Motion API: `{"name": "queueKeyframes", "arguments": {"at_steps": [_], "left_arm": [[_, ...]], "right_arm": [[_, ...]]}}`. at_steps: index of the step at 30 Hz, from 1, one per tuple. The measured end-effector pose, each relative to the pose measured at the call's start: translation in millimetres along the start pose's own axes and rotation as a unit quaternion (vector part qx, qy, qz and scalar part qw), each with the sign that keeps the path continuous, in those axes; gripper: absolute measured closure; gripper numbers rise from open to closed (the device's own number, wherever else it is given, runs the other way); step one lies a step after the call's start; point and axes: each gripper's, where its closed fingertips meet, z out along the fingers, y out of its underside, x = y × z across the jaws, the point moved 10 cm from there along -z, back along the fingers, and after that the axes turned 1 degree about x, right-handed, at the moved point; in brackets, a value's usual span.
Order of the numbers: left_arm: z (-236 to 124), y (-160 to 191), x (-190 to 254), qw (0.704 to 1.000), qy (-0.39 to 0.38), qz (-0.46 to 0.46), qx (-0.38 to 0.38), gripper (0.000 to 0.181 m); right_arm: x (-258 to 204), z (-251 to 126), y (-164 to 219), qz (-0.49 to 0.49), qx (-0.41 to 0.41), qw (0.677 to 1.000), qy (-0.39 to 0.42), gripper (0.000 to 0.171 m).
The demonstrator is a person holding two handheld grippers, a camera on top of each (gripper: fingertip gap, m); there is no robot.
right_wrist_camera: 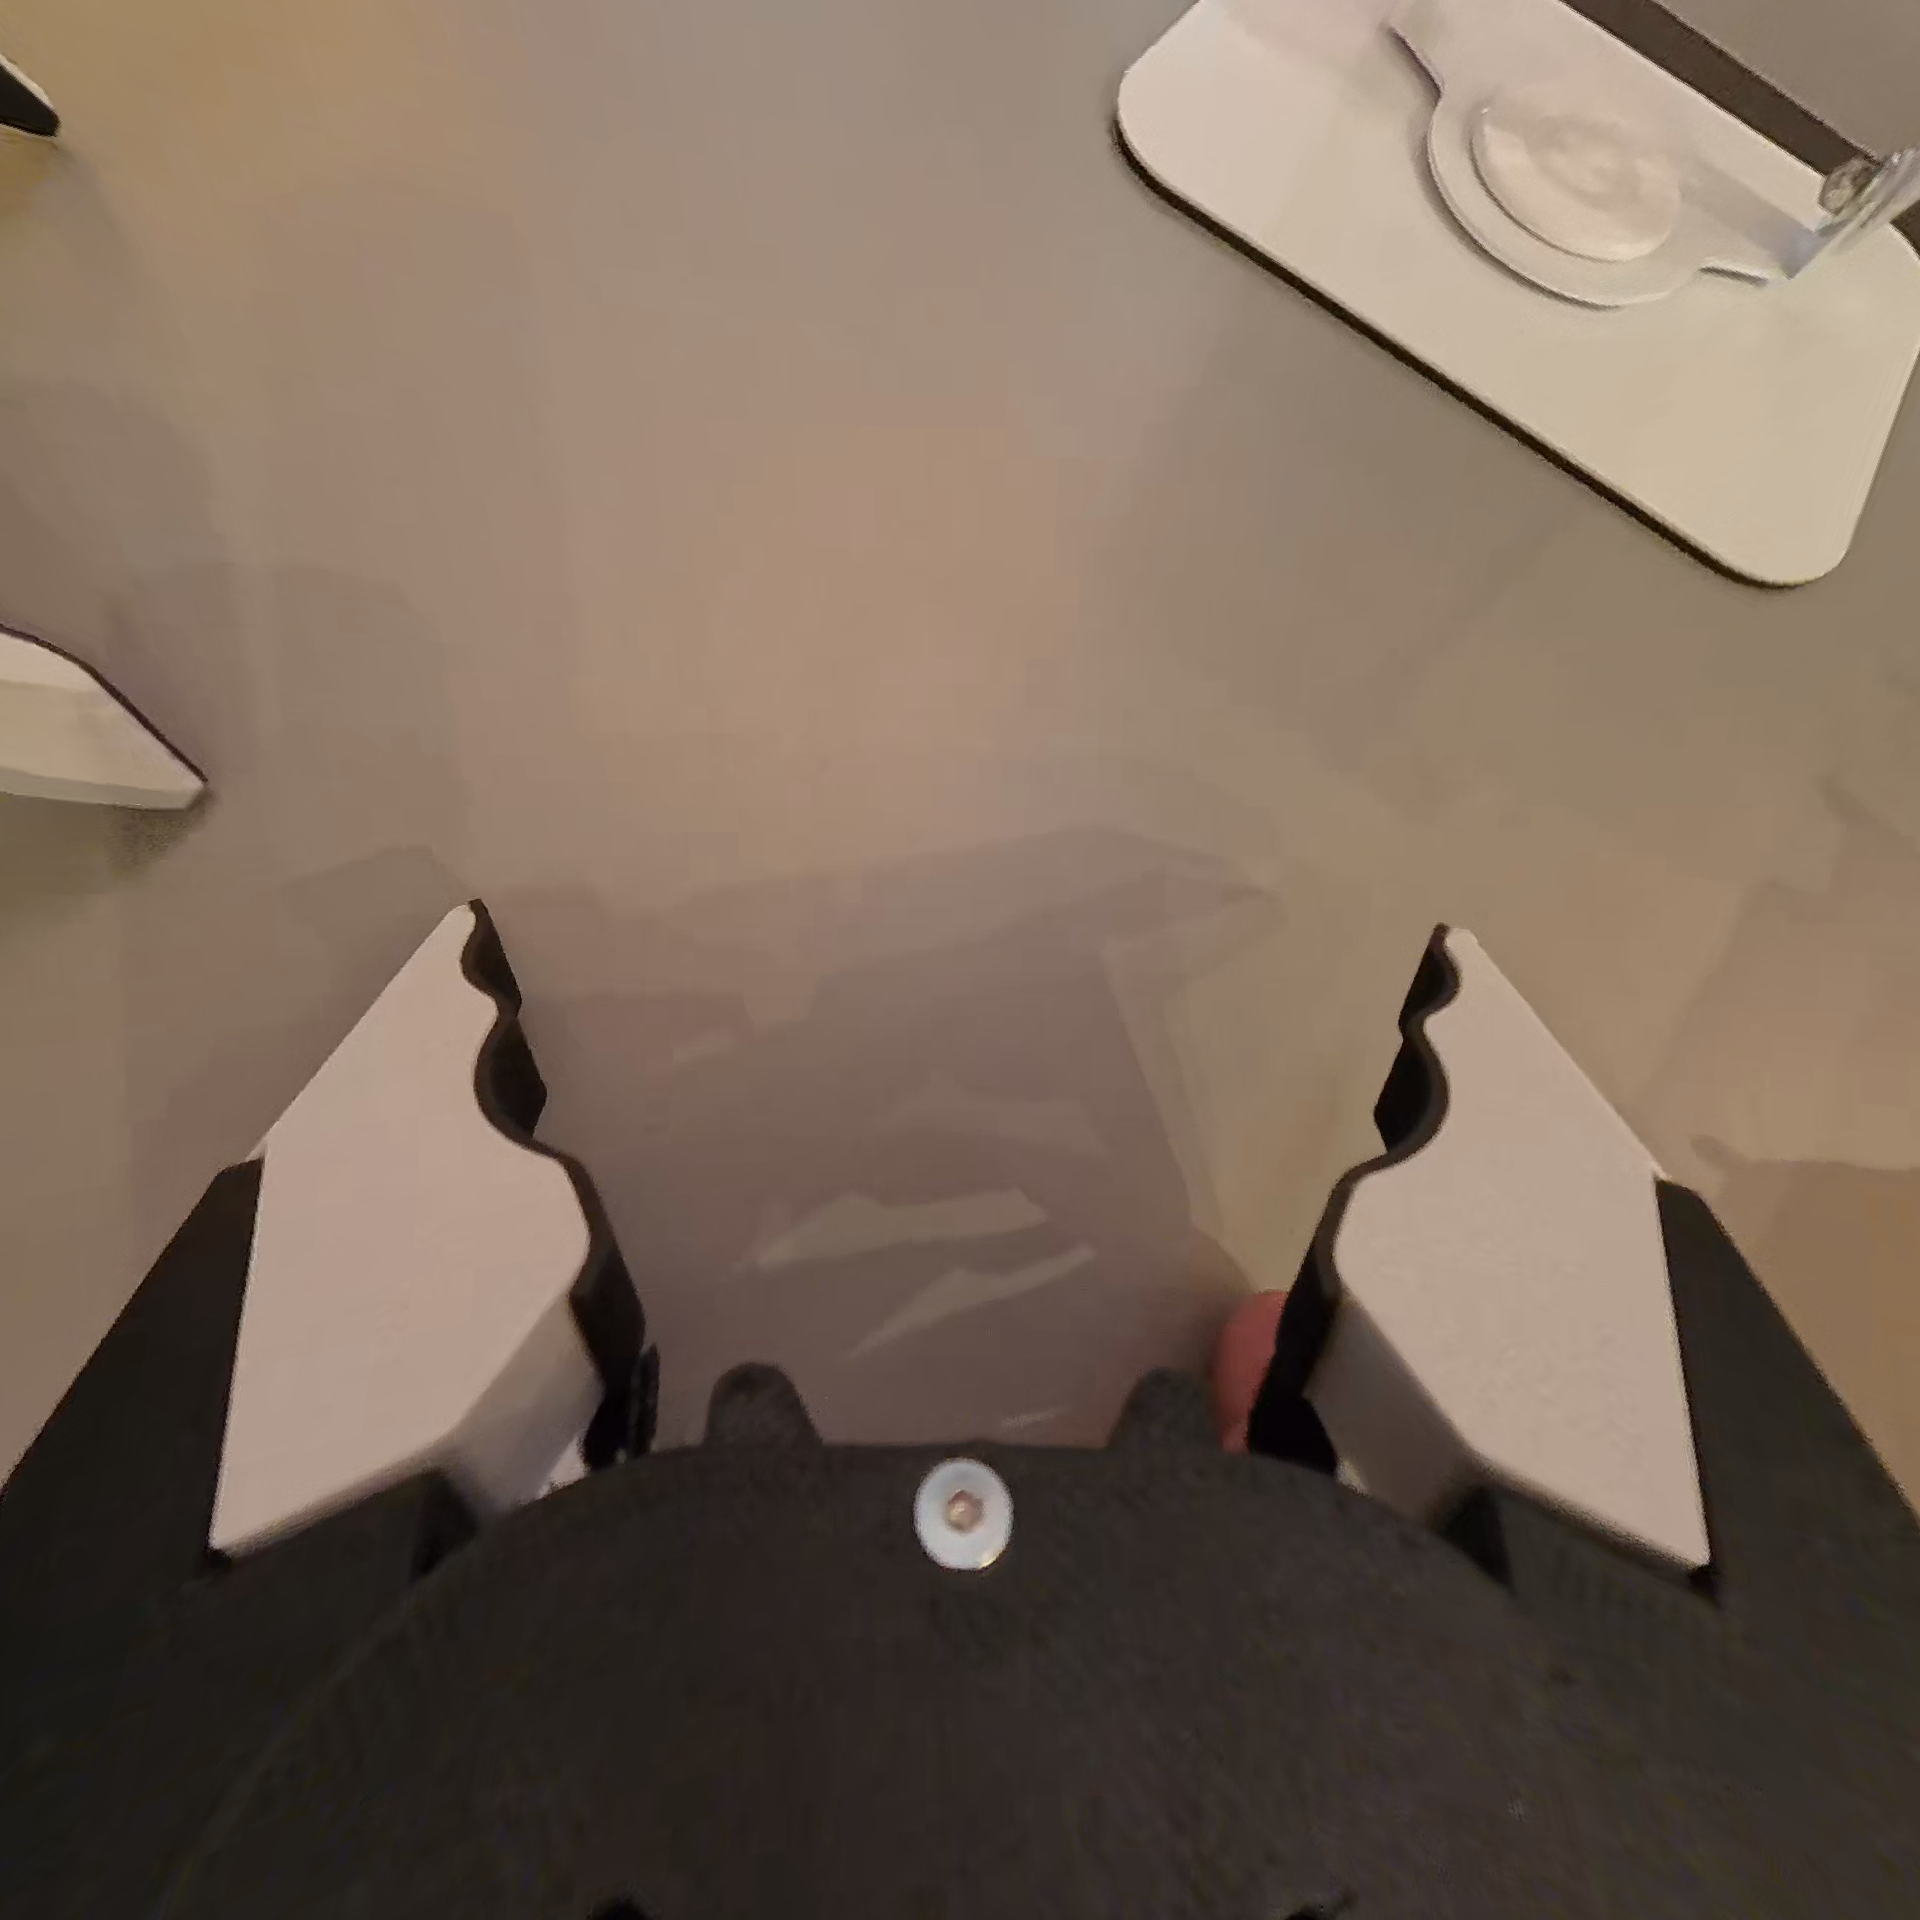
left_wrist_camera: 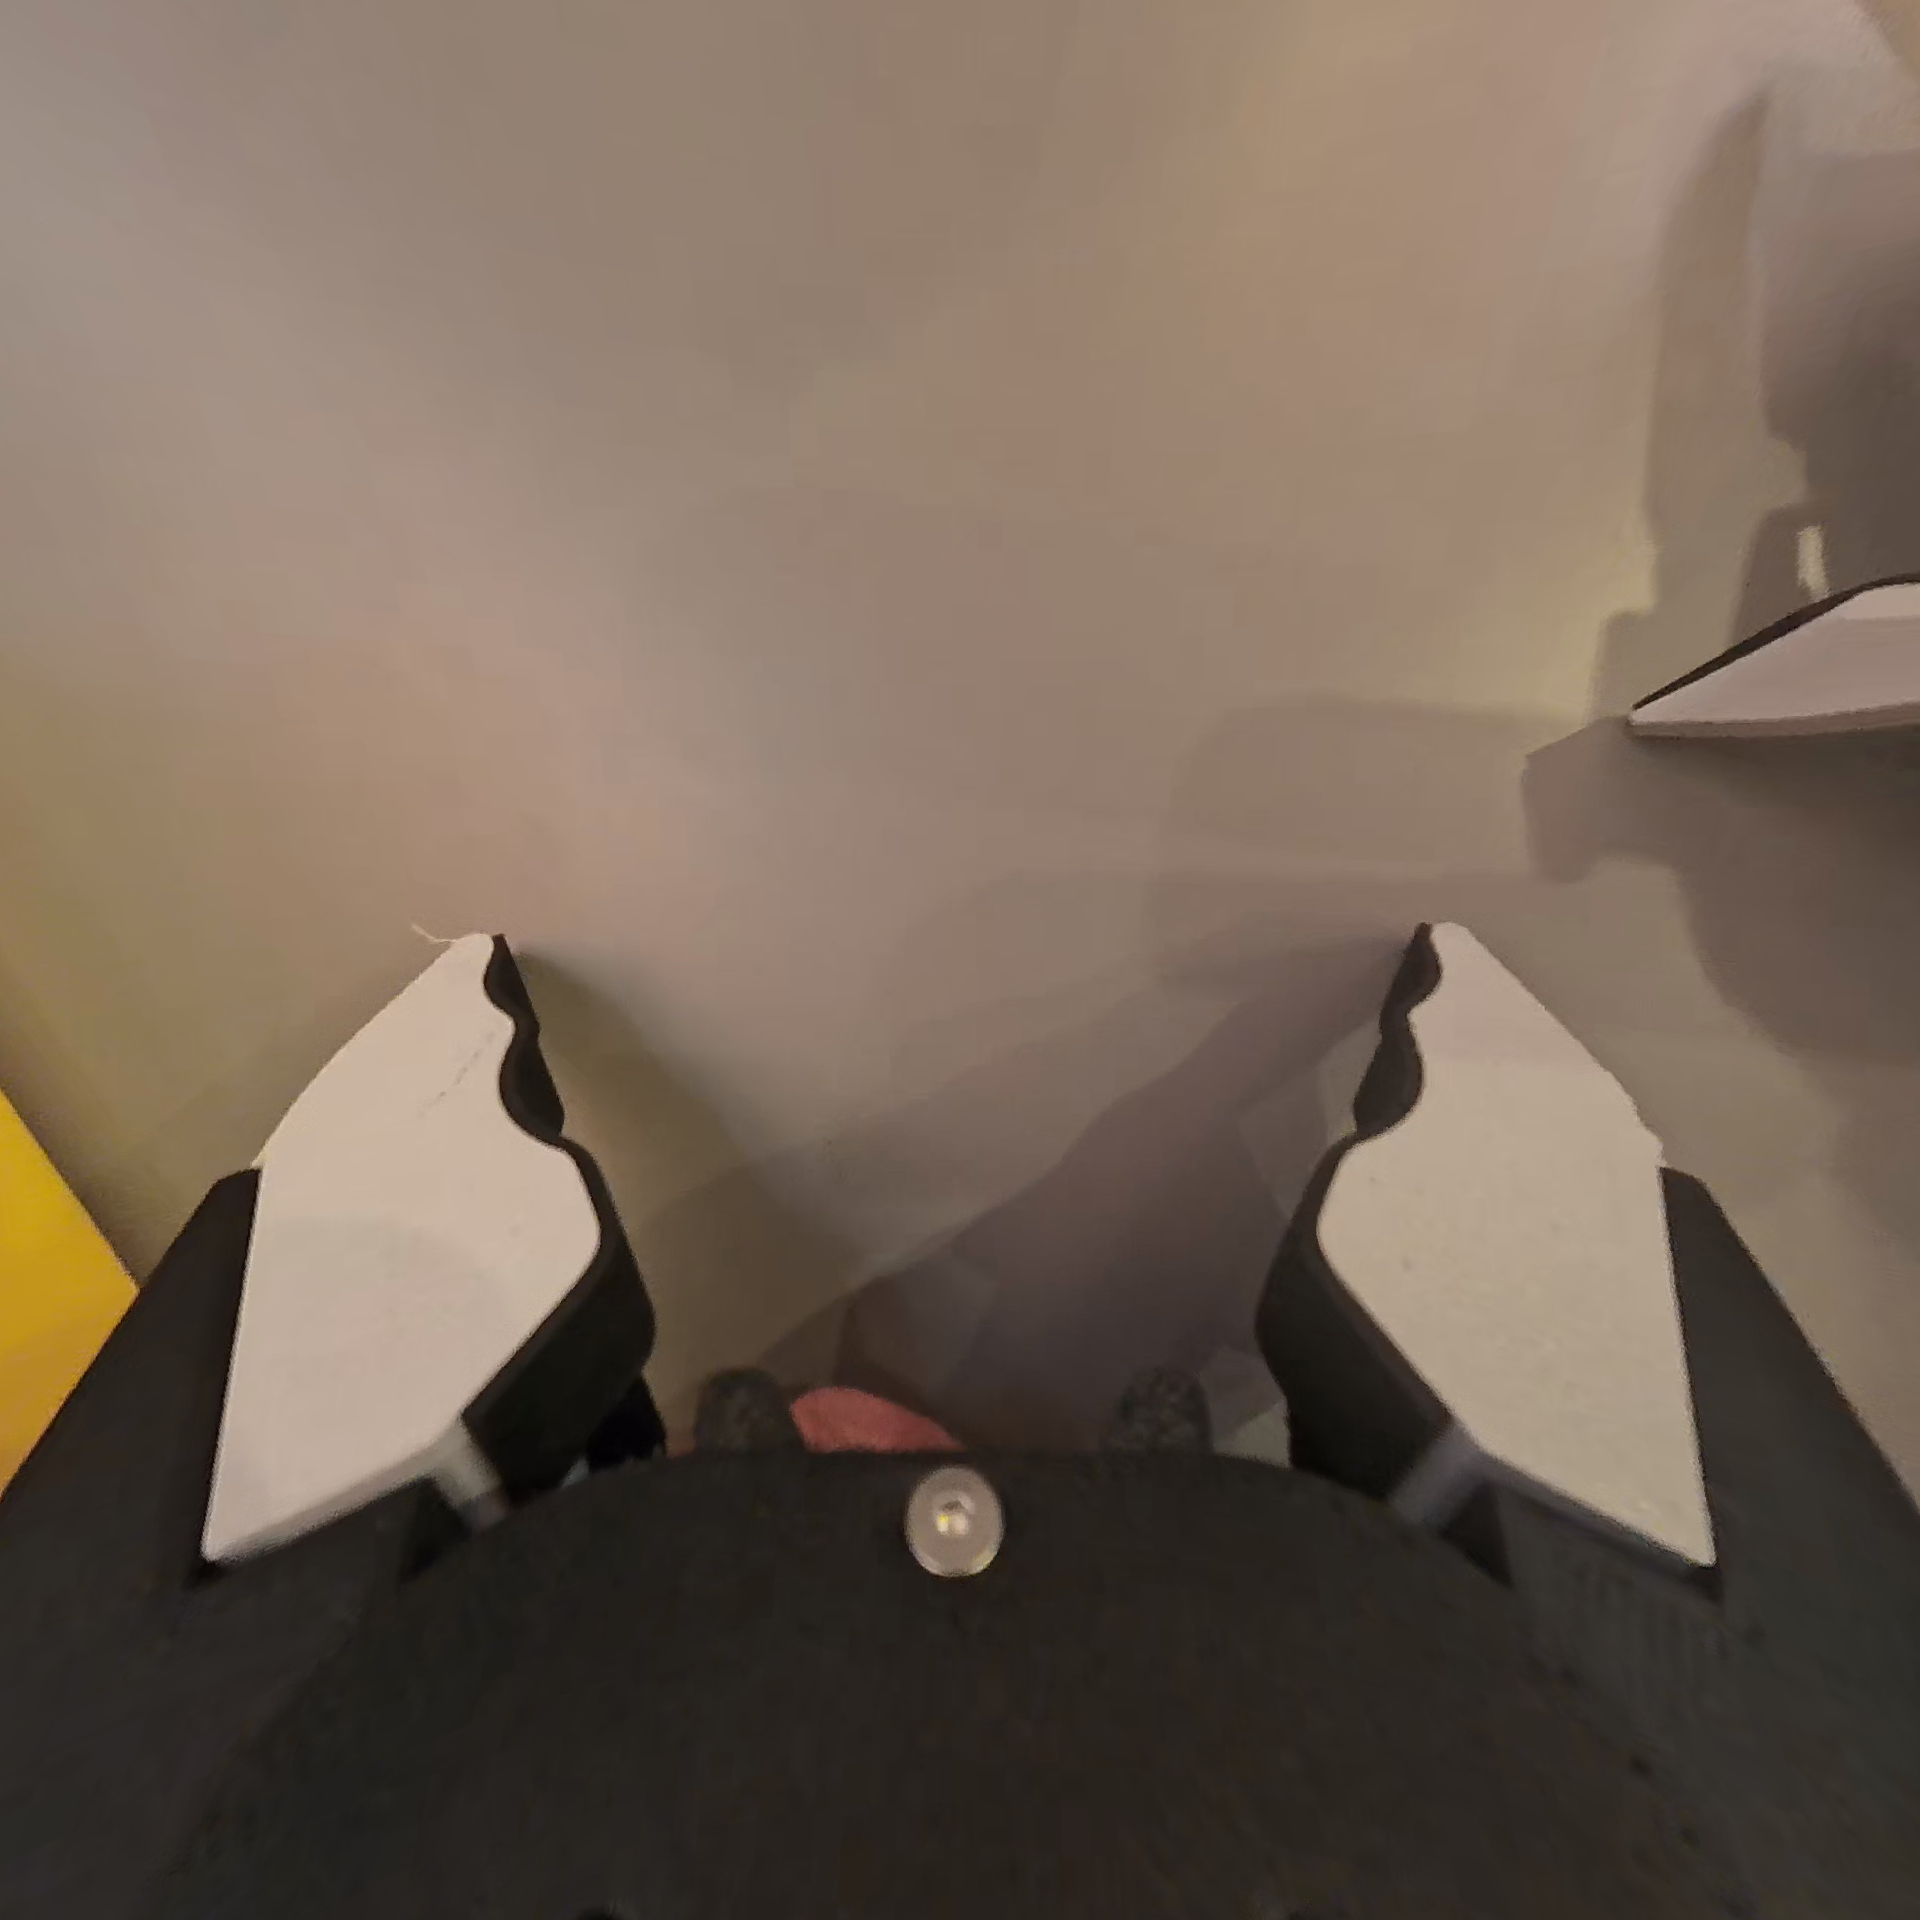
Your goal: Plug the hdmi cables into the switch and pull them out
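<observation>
No HDMI cable and no switch show in either view. My left gripper [left_wrist_camera: 961,940] is open and empty, its white fingers with black pads spread wide over a bare grey tabletop [left_wrist_camera: 831,468]. My right gripper [right_wrist_camera: 956,925] is also open and empty over the same grey tabletop [right_wrist_camera: 727,468]. A finger of the right gripper [left_wrist_camera: 1787,686] shows at the right edge of the left wrist view. A finger of the left gripper [right_wrist_camera: 83,743] shows at the left edge of the right wrist view.
A flat white stand base [right_wrist_camera: 1558,312] with a round disc and a clear bracket lies at the top right of the right wrist view. A yellow object [left_wrist_camera: 42,1288] sits at the left edge of the left wrist view.
</observation>
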Motion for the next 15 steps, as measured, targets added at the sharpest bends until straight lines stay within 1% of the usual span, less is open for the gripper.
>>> {"name": "queueKeyframes", "arguments": {"at_steps": [10,12,15], "left_arm": [[15.4,-22.6,8.4,0.999,-0.027,0.011,0.018,0.035],[18.6,-27.2,8.5,0.999,-0.035,0.006,0.019,0.035],[21.3,-27.6,4.5,1.000,-0.026,-0.015,0.006,0.035]], "right_arm": [[-12.8,21.9,-25.3,-0.032,0.020,0.999,0.005,0.012],[-11.5,26.0,-27.9,-0.013,0.012,1.000,0.001,0.021],[-5.1,31.4,-29.2,0.002,0.000,1.000,-0.006,0.012]]}}
